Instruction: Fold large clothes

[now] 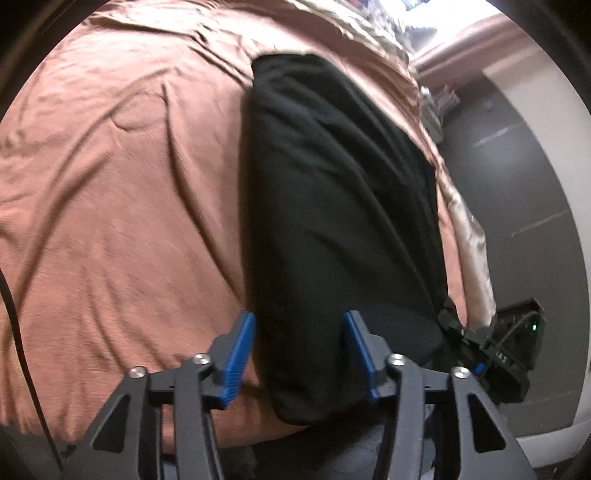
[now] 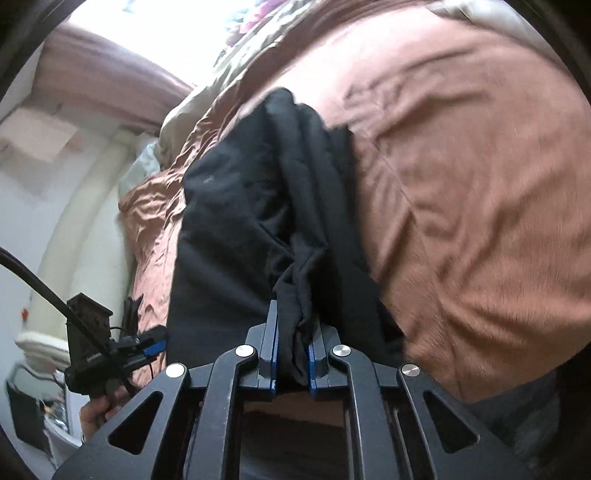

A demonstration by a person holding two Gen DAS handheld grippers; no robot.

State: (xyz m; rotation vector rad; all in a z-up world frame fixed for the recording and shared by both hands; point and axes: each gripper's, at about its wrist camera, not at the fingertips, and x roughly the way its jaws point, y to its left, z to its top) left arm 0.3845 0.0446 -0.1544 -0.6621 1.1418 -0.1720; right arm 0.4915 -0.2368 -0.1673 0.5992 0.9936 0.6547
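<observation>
A large black garment (image 1: 332,206) lies lengthwise on a brown bedspread (image 1: 122,206). My left gripper (image 1: 299,354) is open, its blue pads on either side of the garment's near end, just above the cloth. In the right wrist view the same black garment (image 2: 236,221) runs away from me, bunched along its middle. My right gripper (image 2: 292,350) is shut on a gathered fold of the black garment at its near edge. The right gripper also shows in the left wrist view (image 1: 476,347) at the garment's right near corner. The left gripper shows in the right wrist view (image 2: 110,354), at the left.
The brown bedspread (image 2: 461,184) covers the bed on both sides of the garment. A beige blanket edge (image 1: 469,236) hangs at the bed's right side, above a dark grey floor (image 1: 517,177). Patterned bedding (image 1: 369,18) lies at the far end. A black cable (image 1: 14,314) hangs at the left.
</observation>
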